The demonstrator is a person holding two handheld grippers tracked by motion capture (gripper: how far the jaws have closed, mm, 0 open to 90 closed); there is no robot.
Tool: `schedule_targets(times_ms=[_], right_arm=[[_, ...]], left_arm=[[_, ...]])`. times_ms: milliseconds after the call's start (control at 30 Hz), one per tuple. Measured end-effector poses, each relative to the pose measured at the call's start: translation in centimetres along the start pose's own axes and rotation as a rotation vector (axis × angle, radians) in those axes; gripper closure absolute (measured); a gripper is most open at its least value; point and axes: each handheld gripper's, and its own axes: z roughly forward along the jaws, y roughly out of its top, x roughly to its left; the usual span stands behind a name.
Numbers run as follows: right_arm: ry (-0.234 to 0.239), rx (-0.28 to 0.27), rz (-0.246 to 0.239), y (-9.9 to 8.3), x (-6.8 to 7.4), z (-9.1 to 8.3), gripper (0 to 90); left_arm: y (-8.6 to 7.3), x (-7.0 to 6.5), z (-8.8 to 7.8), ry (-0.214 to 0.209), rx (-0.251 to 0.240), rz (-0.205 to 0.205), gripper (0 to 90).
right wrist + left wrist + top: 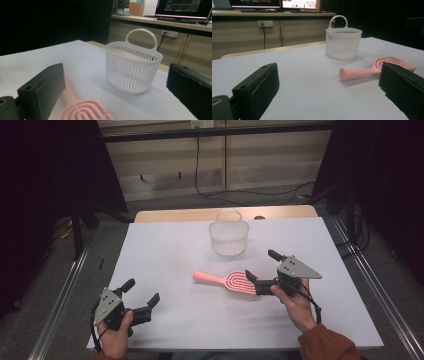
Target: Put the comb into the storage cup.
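Observation:
A pink hairbrush (227,281) lies flat near the middle of the white table (170,250), handle pointing left. Behind it stands a white slatted basket (229,237) with a loop handle, upright and empty as far as I can see. My right gripper (260,264) is open at the brush's head end, its near jaw right beside the head. In the right gripper view the brush head (86,111) lies low between the jaws, with the basket (132,67) beyond. My left gripper (143,291) is open at the front left, nothing in it. Its view shows the brush (362,72) and basket (343,43) ahead.
A wooden strip (225,213) runs along the table's far edge. Beyond it are a cabinet wall and a trailing cable (197,180). Metal rails (65,290) flank the table on both sides. Monitors (299,4) sit on a counter in the background.

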Motion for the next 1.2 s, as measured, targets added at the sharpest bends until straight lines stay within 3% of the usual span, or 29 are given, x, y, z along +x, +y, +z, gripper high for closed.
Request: schedule_targets(times_ms=[100, 267, 400, 767, 900, 1033, 1200], right_arm=[[0.0, -0.005, -0.008, 0.2, 0.0, 0.4, 0.3], [-0.023, 0.032, -0.006, 0.1, -0.1, 1.2, 2.7], [0.004, 0.074, 0.048, 0.0, -0.2, 1.7, 3.0], [0.024, 0.208, 0.028, 0.7, -0.8, 2.8, 2.4], [0.063, 0.277, 0.033, 1.6, -1.1, 3.4, 2.5], [0.093, 0.291, 0.046, 2.3, -1.5, 4.2, 3.6], [0.157, 0.38, 0.073, 2.4, -1.9, 5.2, 2.7]], left_arm=[[0.0, 0.1, -0.1, 0.003, -0.001, 0.004, 3.1], [0.0, 0.1, -0.1, 0.006, -0.002, 0.004, 3.1], [0.0, 0.1, 0.0, 0.002, -0.001, 0.002, 3.1], [0.0, 0.0, 0.0, -0.006, 0.007, 0.006, 3.1], [0.0, 0.1, 0.0, -0.009, 0.012, 0.006, 3.1], [0.0, 0.1, 0.0, -0.01, 0.01, 0.008, 3.1], [0.0, 0.1, 0.0, -0.009, 0.015, 0.007, 3.1]])
